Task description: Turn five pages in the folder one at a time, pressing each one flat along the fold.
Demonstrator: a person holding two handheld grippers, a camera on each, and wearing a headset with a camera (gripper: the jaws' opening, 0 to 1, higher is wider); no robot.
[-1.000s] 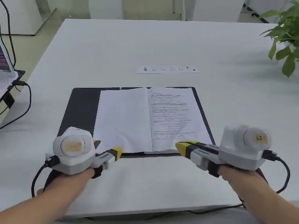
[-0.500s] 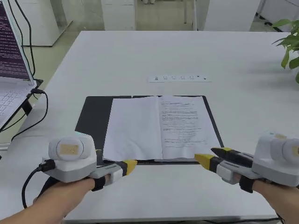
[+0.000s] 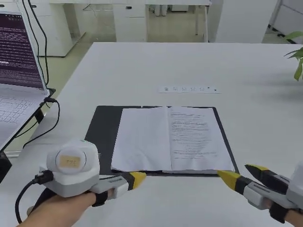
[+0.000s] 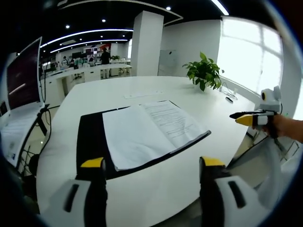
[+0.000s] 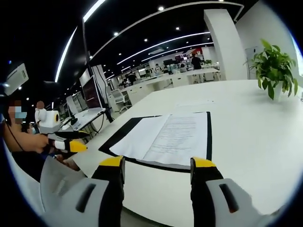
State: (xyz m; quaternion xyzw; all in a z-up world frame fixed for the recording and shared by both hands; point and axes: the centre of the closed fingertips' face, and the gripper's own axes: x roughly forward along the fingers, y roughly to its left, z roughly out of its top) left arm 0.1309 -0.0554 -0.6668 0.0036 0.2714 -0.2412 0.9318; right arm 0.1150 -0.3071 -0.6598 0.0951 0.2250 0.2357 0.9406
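I hold left gripper (image 4: 152,163) and right gripper (image 5: 158,163) with jaws wide and empty; in the folder (image 3: 105,132), the right page (image 3: 196,137), limp I judge, wants a light corner pinch.

My headset camera looked forward and down from above and behind my left gripper (image 3: 137,178) and right gripper (image 3: 242,174), with the open folder (image 3: 163,139) just beyond their tips. The left gripper's camera sat low at the near edge of the table (image 4: 156,189), facing along its jaws over the folder, the right gripper off to its right. The right gripper's camera mirrored it, the left gripper on its left. All three views shared the folder.
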